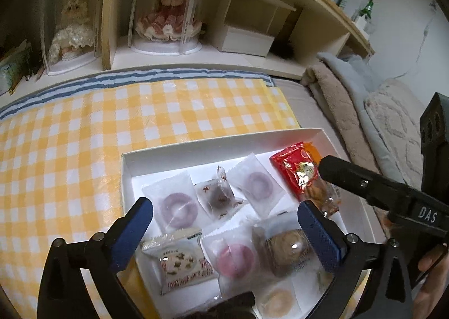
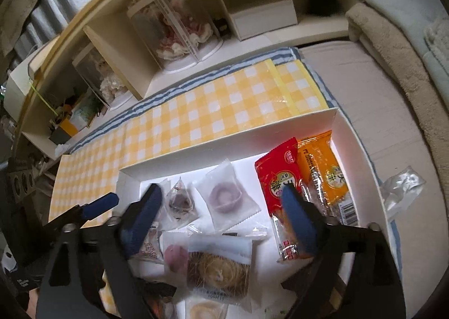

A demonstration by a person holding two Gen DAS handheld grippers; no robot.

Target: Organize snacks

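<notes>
The snacks look mostly gathered already: the wrapped rings, cookies and the red packet (image 2: 276, 187) beside the orange packet (image 2: 327, 175) all lie in the white box (image 1: 127, 178) on the checked cloth; both the left gripper (image 1: 224, 223) and right gripper (image 2: 221, 206) hover spread wide, holding nothing, so probably only tidying remains

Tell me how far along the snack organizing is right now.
Mostly done, by the look of it: many wrapped snacks already lie in the white box, including the red packet and orange packet side by side. Neither the left gripper nor right gripper holds anything. What's left: the loosely overlapping pastries could be tidied.
</notes>
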